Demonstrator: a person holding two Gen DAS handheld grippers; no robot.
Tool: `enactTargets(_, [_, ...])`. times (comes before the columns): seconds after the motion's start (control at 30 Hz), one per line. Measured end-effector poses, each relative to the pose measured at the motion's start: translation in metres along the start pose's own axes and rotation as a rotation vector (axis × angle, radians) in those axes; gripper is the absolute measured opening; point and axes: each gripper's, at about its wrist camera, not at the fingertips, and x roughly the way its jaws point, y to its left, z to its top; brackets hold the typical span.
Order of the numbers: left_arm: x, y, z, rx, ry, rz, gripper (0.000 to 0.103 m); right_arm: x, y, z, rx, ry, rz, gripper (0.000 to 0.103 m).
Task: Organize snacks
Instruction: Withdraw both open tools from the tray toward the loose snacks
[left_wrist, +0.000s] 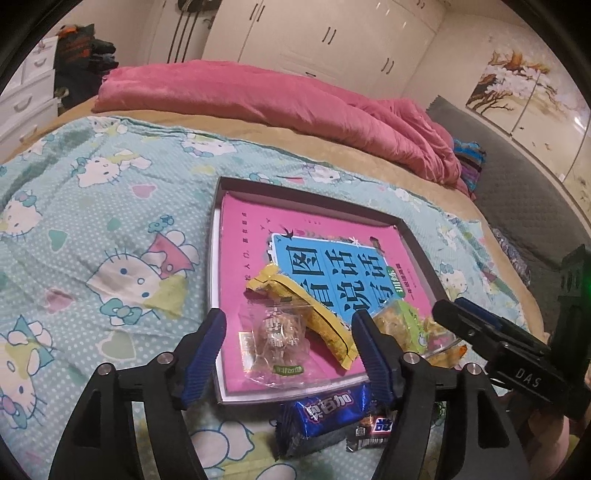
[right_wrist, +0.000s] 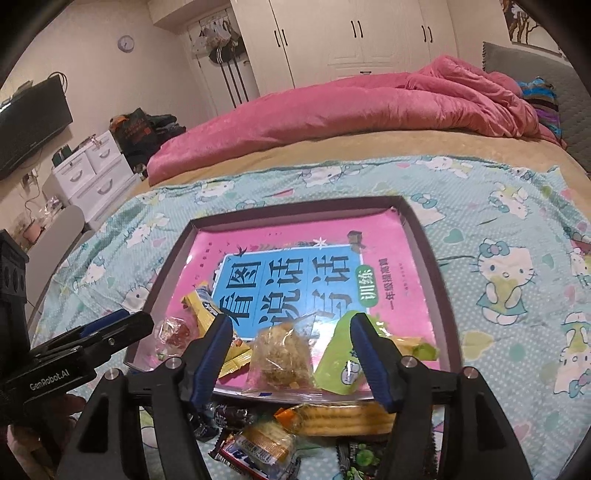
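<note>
A shallow dark tray (left_wrist: 413, 236) (right_wrist: 424, 236) lies on the bed, lined with a pink book. In it lie a clear-wrapped candy (left_wrist: 279, 336) (right_wrist: 173, 334), a yellow wafer pack (left_wrist: 314, 314) (right_wrist: 201, 301), a clear bag of crumbly snack (right_wrist: 284, 358) (left_wrist: 395, 325) and a green packet (right_wrist: 340, 365). My left gripper (left_wrist: 290, 356) is open above the tray's near edge, around the clear candy. My right gripper (right_wrist: 291, 356) is open over the crumbly snack bag. A blue wrapped snack (left_wrist: 325, 413), a cracker pack (right_wrist: 343, 419) and other small snacks (right_wrist: 258, 448) lie in front of the tray.
A Hello Kitty sheet (left_wrist: 110, 221) (right_wrist: 517, 258) covers the bed. A pink quilt (left_wrist: 277, 99) (right_wrist: 369, 110) lies rolled at the back. White drawers (right_wrist: 88, 177) stand at the left, wardrobes (right_wrist: 351, 37) behind. Each gripper shows beside the other in both views.
</note>
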Motion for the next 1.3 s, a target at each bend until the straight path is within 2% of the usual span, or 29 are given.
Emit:
enactTargets(0.27, [-0.018,-0.014,-0.005,0.037,-0.055,-0.011,0.076,-0.019,-0.012,0.001,0.02,-0.027,-0.015,0.071])
enactTargets(0.5, [-0.028,-0.027,-0.015,0.042,-0.054,-0.039,0.076,-0.033,-0.021,-0.005,0.022,-0.036,-0.023,0.072])
enactTargets(0.63, [-0.03,-0.033,-0.02,0.028,-0.04,-0.065,0.076,-0.039,-0.025,-0.008,0.024,-0.035,-0.021,0.072])
enactTargets(1.03, [-0.035,-0.054,-0.032,0.043,0.01,-0.053,0.076,-0.06,-0.034,-0.013,0.027,-0.053,-0.008,0.072])
enactTargets(1.17, [-0.035,-0.06,-0.037,0.043,0.044,-0.044,0.076,-0.066,-0.034,-0.019,0.013,-0.054,-0.003,0.077])
enactTargets(1.3, [-0.035,-0.068,-0.042,0.057,0.064,-0.042,0.076,-0.069,-0.035,-0.025,0.005,-0.051,-0.004,0.078])
